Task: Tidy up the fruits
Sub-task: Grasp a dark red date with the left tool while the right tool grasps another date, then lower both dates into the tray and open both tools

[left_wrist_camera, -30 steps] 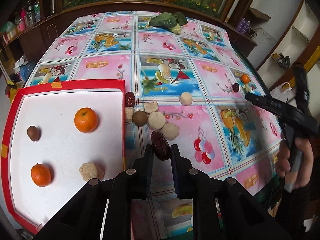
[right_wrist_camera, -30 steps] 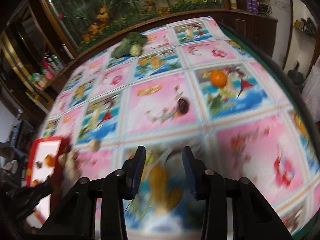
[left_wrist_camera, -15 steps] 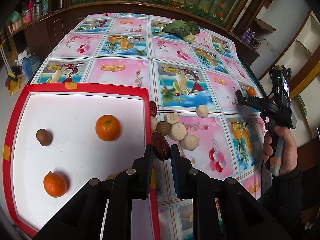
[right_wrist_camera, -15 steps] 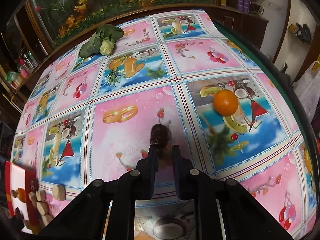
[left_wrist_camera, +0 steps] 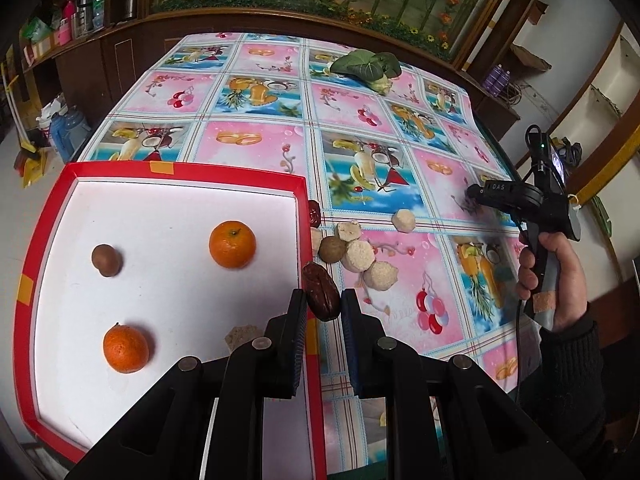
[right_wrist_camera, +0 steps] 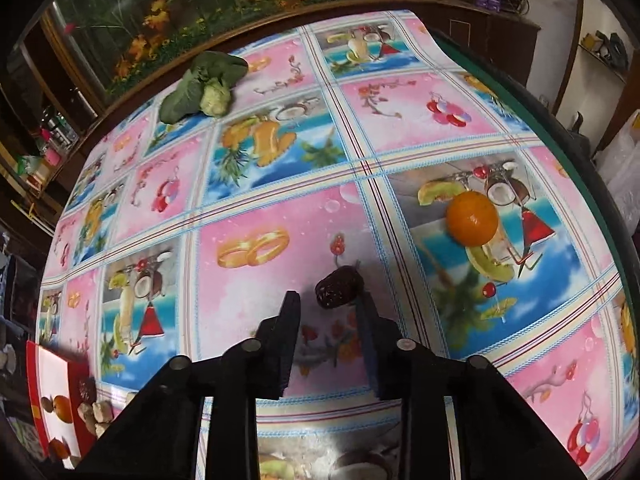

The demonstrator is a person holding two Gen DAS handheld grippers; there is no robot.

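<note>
My left gripper (left_wrist_camera: 323, 300) is shut on a dark red date (left_wrist_camera: 318, 290), held over the right rim of the red-edged white tray (left_wrist_camera: 180, 176). In the tray lie two oranges (left_wrist_camera: 232, 244) (left_wrist_camera: 126, 348), a brown fruit (left_wrist_camera: 106, 260) and a beige lump (left_wrist_camera: 240, 336) half hidden by my finger. My right gripper (right_wrist_camera: 327, 300) hangs low over the tablecloth. Its jaws are opening, and a second date (right_wrist_camera: 338, 286) lies on the cloth at their tips, close to the right fingertip (right_wrist_camera: 362, 304), not pressed. An orange (right_wrist_camera: 472, 218) sits to its right.
Beside the tray's right rim lie another date (left_wrist_camera: 314, 214), a brown fruit (left_wrist_camera: 332, 249) and several beige lumps (left_wrist_camera: 360, 256). A leafy green vegetable (left_wrist_camera: 366, 66) lies at the far end. A hand (left_wrist_camera: 556, 268) holds the right gripper near the table's right edge (right_wrist_camera: 580, 168).
My left gripper carried its date leftward, up to the tray's rim. The right gripper came down over the second date, closed its jaws, and now they stand apart again.
</note>
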